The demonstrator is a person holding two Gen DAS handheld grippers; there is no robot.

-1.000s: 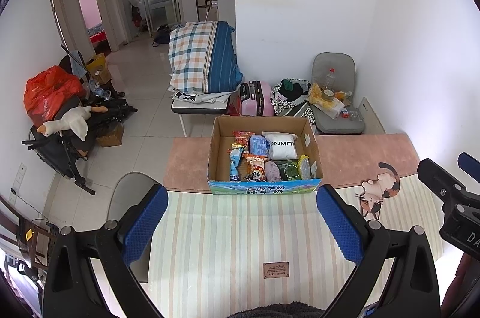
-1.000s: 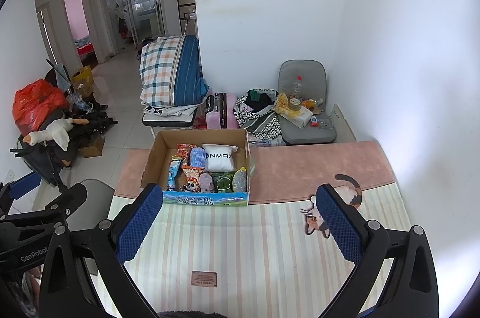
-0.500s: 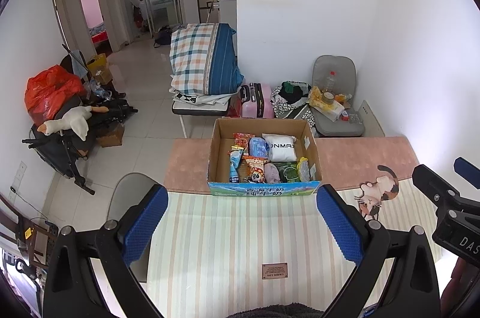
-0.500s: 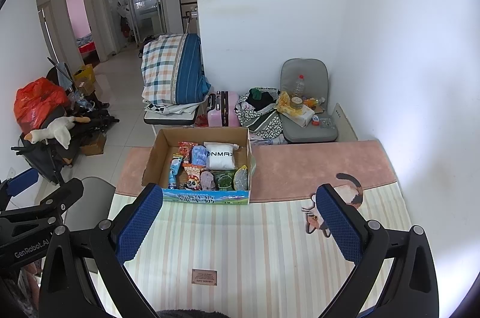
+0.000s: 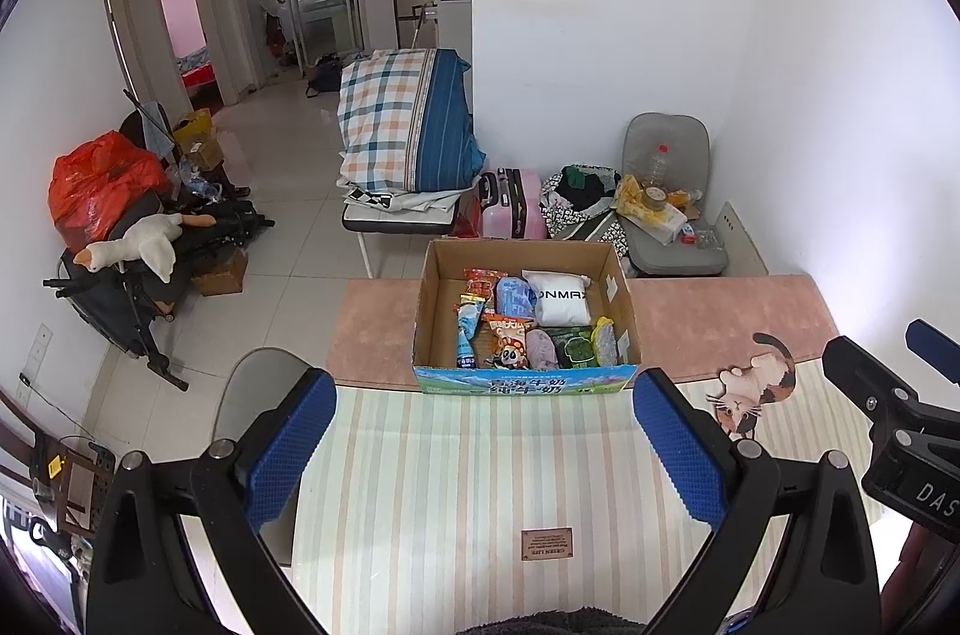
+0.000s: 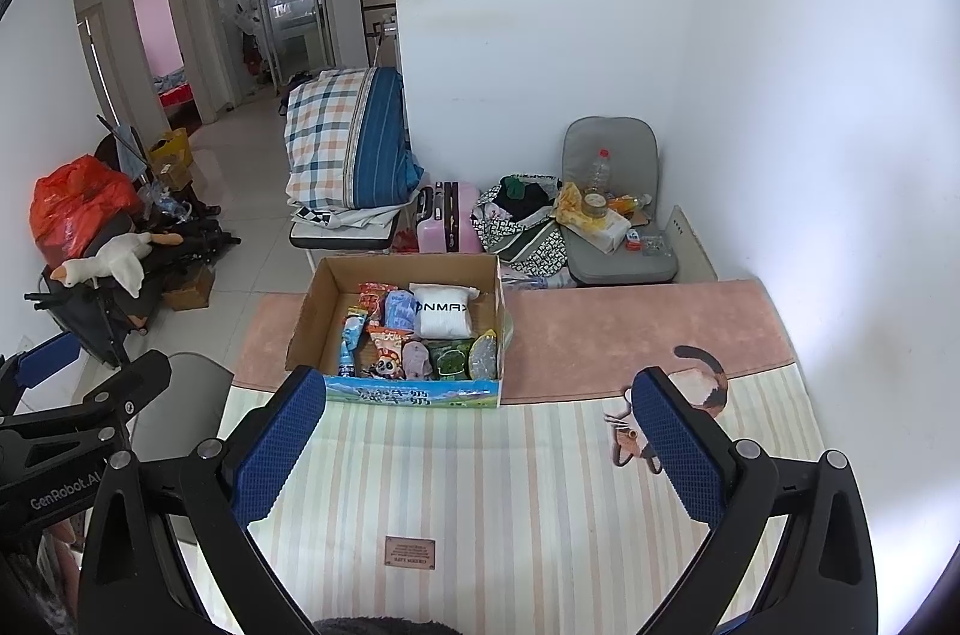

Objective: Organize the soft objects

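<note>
**Striped tabletop with a box of soft packs**

Striped cloth is covering the tabletop [image 5: 456, 479], and a pink strip is running along its far edge. A cardboard box [image 5: 525, 311] is sitting on that pink strip, right at the stripes. Soft snack packs [image 5: 510, 329] and a white pouch [image 5: 561, 299] are lying inside the box. The left tool [image 5: 483, 446] is hanging over the stripes with its blue pads wide apart, holding nothing. The right tool [image 6: 480, 446] is doing the same beside it, also spread wide and empty. A cat picture [image 5: 753, 392] is showing on the cloth, right of the box.
</note>
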